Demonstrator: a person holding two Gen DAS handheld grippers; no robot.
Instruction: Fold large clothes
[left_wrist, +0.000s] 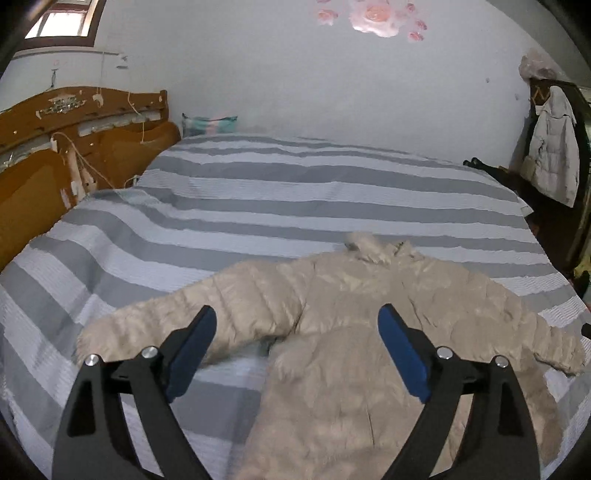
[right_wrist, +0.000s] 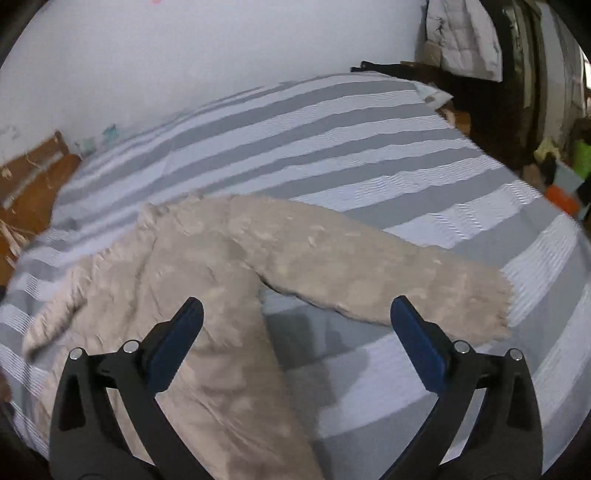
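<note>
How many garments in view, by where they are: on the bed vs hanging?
On the striped bed: 1, beige puffer coat
Hanging by the far wall: 1, pale padded jacket
Total: 2

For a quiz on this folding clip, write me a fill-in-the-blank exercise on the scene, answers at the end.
1. The beige puffer coat lies on a bed cover patterned with grey and white ____.
2. Both of the coat's sleeves are spread ____ from its body.
3. The left claw and the right claw both have their jaws ____, gripping nothing.
4. A second, pale jacket ____ by the wall past the bed.

Missing words: stripes; outward; open; hangs
</note>
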